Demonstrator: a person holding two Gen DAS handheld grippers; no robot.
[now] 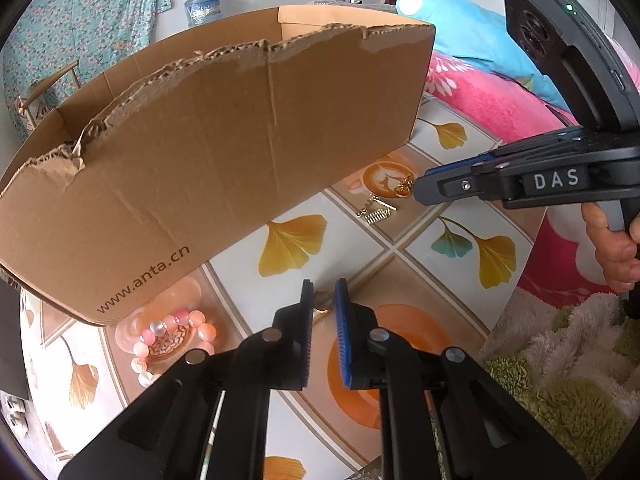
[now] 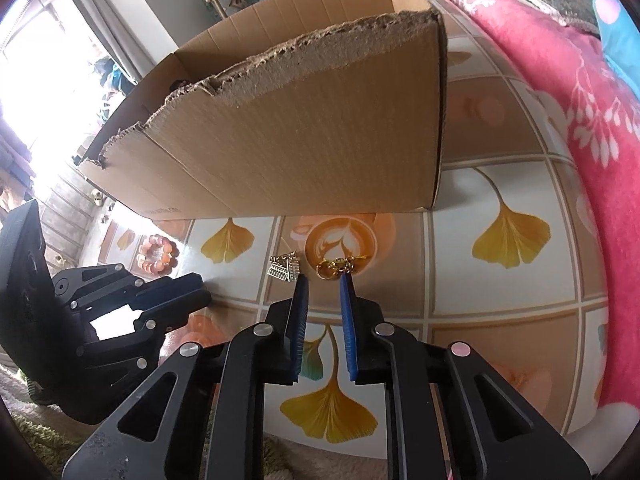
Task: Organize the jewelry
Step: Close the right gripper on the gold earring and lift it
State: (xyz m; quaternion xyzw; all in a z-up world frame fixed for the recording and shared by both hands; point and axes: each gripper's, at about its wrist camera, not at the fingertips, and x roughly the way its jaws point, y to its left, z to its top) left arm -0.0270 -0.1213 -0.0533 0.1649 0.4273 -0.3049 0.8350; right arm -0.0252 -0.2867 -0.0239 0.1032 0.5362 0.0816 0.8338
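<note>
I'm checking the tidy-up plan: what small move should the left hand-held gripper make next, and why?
Probably lift straight up a little. The left hand-held gripper seems to pinch a small gold piece on the table, and the cardboard box wall ahead rises above it.

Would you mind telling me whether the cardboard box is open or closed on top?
Open. The box has no flaps over it: its top edge is torn and ragged, and the inner walls show beyond that edge in both views.
</note>
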